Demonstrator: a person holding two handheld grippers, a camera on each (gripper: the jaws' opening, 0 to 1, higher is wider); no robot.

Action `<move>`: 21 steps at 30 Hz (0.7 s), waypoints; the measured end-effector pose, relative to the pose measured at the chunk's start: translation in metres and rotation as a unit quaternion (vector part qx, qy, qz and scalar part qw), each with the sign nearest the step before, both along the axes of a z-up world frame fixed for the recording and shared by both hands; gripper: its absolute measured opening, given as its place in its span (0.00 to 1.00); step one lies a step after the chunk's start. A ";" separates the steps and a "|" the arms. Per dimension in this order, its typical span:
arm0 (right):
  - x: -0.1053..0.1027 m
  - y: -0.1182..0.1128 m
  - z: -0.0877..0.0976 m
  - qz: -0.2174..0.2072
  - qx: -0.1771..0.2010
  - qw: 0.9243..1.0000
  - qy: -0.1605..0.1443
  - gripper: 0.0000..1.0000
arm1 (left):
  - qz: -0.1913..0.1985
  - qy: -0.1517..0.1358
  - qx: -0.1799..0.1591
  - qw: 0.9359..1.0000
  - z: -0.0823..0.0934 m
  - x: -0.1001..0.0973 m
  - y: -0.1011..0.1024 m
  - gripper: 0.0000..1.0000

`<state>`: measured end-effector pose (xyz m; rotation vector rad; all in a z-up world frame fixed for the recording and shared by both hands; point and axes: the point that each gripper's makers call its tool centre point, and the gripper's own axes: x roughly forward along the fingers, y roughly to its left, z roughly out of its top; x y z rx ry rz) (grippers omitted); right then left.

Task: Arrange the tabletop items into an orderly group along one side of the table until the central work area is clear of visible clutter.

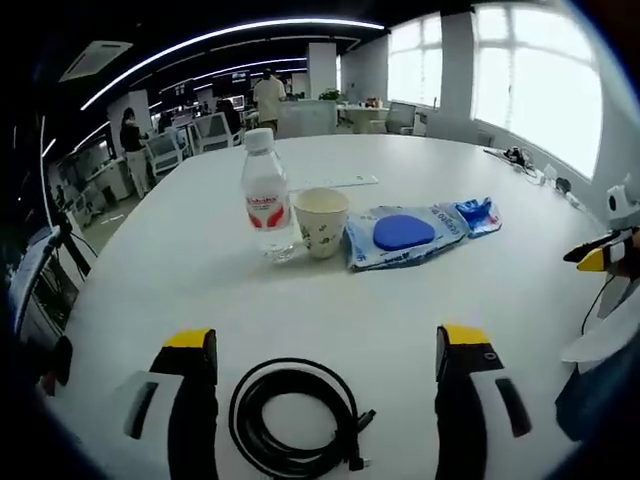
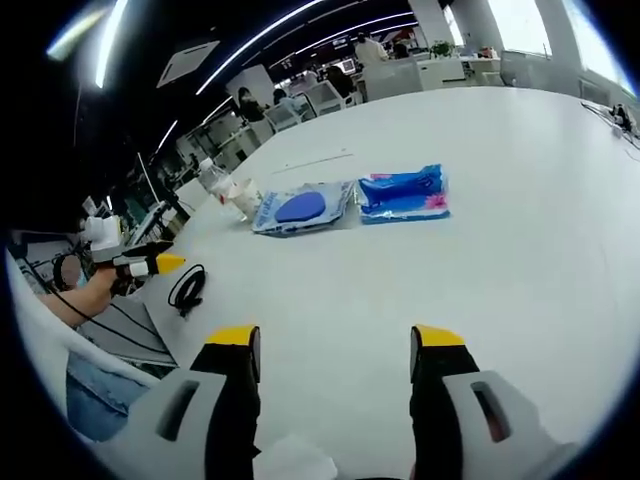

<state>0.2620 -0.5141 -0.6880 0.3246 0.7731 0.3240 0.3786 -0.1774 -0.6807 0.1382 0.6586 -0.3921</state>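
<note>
— Coiled black cable [image 1: 293,418] is lying between the left gripper [image 1: 327,352]'s wide-spread jaws, touching neither. Anything ahead of it?

— Beyond the tips, a water bottle [image 1: 265,196] is standing upright just beside a paper cup [image 1: 320,221], with two blue packets [image 1: 405,235] [image 1: 478,215] lying flat to their right.

— And the right gripper [image 2: 334,348]?

— Its jaws are gaping over bare white table [image 2: 520,260], holding nothing; the packets are sitting well ahead.

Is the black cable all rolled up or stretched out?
Rolled up. The black cable lies in a round coil on the white table, its plug end poking out.
</note>
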 end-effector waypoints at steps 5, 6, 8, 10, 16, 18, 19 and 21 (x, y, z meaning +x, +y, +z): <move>-0.002 0.002 -0.001 -0.003 0.006 1.000 -0.001 0.59 | 0.008 0.012 -0.005 1.000 -0.007 -0.009 0.001 0.93; -0.002 0.002 -0.001 -0.004 0.008 1.000 -0.001 0.59 | 0.008 0.014 -0.006 1.000 -0.009 -0.011 0.001 0.93; -0.002 0.003 -0.002 -0.003 0.009 1.000 -0.001 0.58 | 0.005 0.019 -0.005 1.000 -0.013 -0.016 0.001 0.92; -0.002 0.003 -0.002 -0.002 0.009 1.000 -0.001 0.58 | 0.000 0.026 0.002 1.000 -0.019 -0.021 0.002 0.90; -0.003 0.005 -0.003 -0.005 0.013 1.000 -0.002 0.56 | -0.010 0.089 0.010 0.996 -0.048 -0.047 0.005 0.78; -0.006 0.006 -0.002 -0.007 0.014 1.000 -0.001 0.56 | -0.023 0.089 0.025 0.995 -0.055 -0.052 0.004 0.76; -0.007 0.006 -0.002 -0.007 0.015 1.000 -0.002 0.56 | -0.026 0.094 0.024 0.995 -0.060 -0.057 0.003 0.77; -0.010 0.006 -0.003 -0.008 0.015 1.000 0.000 0.55 | -0.028 0.107 0.025 0.994 -0.066 -0.062 0.004 0.75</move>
